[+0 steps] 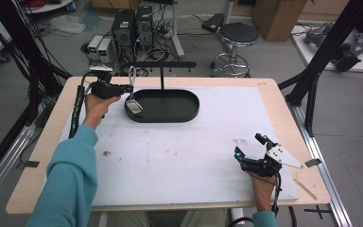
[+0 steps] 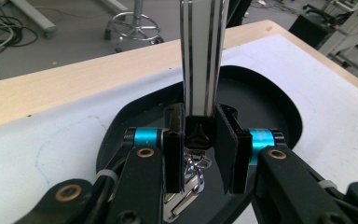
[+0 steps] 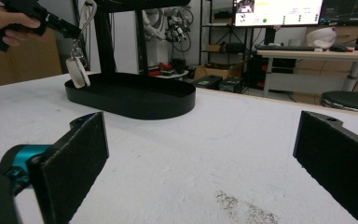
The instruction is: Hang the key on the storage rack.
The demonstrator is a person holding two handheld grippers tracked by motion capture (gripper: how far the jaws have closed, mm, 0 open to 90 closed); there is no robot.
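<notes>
Two grippers, one per hand. Left gripper point(image 2: 200, 147): jaws drawn in, pinching the black end piece of a white strap point(image 2: 201, 56) with dark stripes; the strap rises straight up from between the pads. Below the jaws hangs a shiny metal clasp point(image 2: 186, 186), and a pale oblong tag point(image 1: 133, 106) dangles over the left end of the tray point(image 1: 189, 111). Tray: black, oval, low-walled, matte, with a thin upright stand point(image 1: 161, 78). Right gripper point(image 1: 250, 146): jaws spread wide, nothing between the rough black pads, resting near the table's point(image 1: 42, 142) right front corner on white sheet point(image 1: 179, 156), well apart from the tray.
</notes>
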